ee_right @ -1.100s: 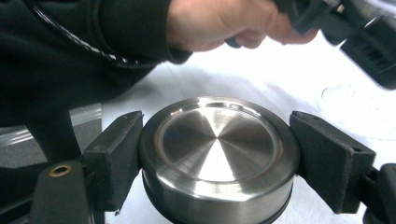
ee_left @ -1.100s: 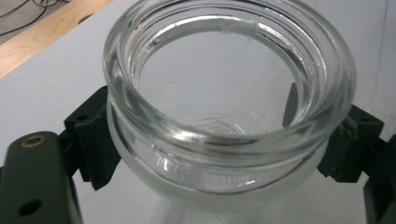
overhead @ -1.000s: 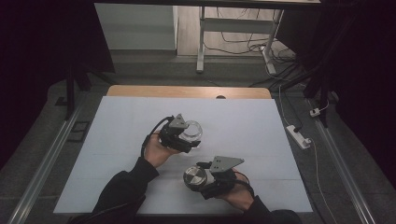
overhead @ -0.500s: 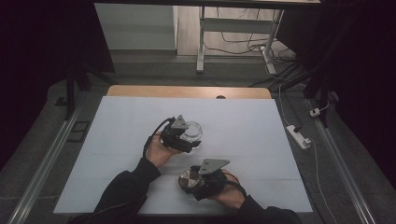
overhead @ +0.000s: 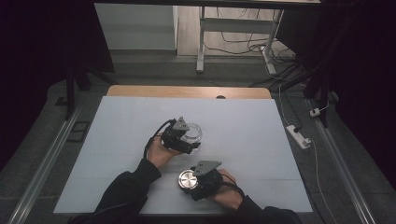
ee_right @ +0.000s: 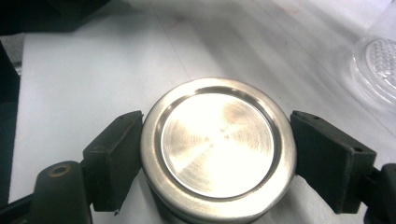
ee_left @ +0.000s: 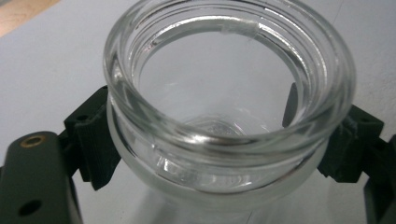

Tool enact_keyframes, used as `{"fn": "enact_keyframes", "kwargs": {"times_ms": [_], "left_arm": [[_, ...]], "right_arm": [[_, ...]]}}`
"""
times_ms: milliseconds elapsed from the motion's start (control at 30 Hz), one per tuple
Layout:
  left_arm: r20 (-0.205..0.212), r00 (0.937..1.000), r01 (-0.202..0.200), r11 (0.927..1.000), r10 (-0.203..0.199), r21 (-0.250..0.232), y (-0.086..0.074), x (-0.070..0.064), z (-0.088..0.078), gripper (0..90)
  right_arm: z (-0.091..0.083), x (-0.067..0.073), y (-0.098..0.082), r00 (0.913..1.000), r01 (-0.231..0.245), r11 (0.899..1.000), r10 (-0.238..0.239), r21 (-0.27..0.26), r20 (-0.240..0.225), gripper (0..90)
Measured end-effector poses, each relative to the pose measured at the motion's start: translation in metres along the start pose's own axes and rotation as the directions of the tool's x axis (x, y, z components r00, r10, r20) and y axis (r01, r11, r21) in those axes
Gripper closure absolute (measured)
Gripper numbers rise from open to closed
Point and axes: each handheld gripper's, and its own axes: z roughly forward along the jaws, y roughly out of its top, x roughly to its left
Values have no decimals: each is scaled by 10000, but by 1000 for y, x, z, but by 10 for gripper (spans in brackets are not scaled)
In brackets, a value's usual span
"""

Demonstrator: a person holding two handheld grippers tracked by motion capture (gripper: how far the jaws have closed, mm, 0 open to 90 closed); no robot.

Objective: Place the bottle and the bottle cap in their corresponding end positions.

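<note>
Left tongs (ee_left: 224,140) clamp the open glass jar (ee_left: 229,93) mid-surface (overhead: 116,121), right tongs (ee_right: 215,154) pinch its steel lid (ee_right: 218,140) low nr the front edge; lid looks off, next likely set it down w/ care.

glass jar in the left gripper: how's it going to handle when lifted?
The glass jar looks rigid and probably fragile. Its smooth, rounded wall may slip in the left gripper, though the lip above the pads should catch it. Thick walls suggest it's heavy for its size.
</note>
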Motion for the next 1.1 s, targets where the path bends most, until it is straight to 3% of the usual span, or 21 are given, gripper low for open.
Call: {"fn": "enact_keyframes", "kwargs": {"times_ms": [267,600,733,1100], "left_arm": [[196,9994,273,9996,-272,-17,-5,3,3,155],[191,9992,340,9994,-341,32,-6,3,1,149],[225,9994,263,9994,-268,211,-7,2,1,93],[676,9944,790,9963,-811,335,-18,6,-9,17]], "right_arm": [[-1,-1,0,9999,-167,9998,167,61,5,179],[-12,-2,5,9991,-417,9983,421,-408,78,123],[-17,-2,7,9984,-559,9970,564,-539,62,113],[-30,-7,9,9953,-950,9935,961,-634,141,92]]}}
